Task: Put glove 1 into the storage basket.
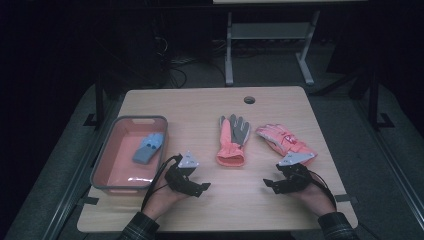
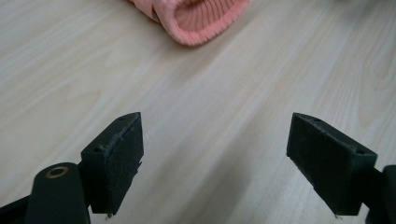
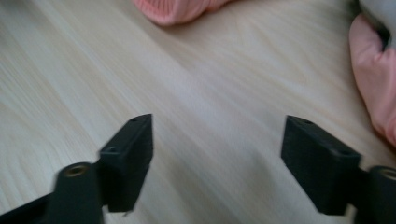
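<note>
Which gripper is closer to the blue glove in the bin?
Left. The left gripper sits just right of the bin holding the blue glove; the right gripper is far across the table.

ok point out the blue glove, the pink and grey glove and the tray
blue glove (image 1: 148, 148), high view, on its palm, inside the tray
pink and grey glove (image 1: 231, 154), high view, on its pink cuff
tray (image 1: 141, 120), high view, on its far grey rim

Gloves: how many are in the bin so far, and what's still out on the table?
Done: one blue glove lies in the bin. In hand: nothing; the left hand-held gripper and right hand-held gripper both hover open over bare table. Left: the pink-and-grey glove and the pink glove, both lying on the table beyond the grippers.
</note>
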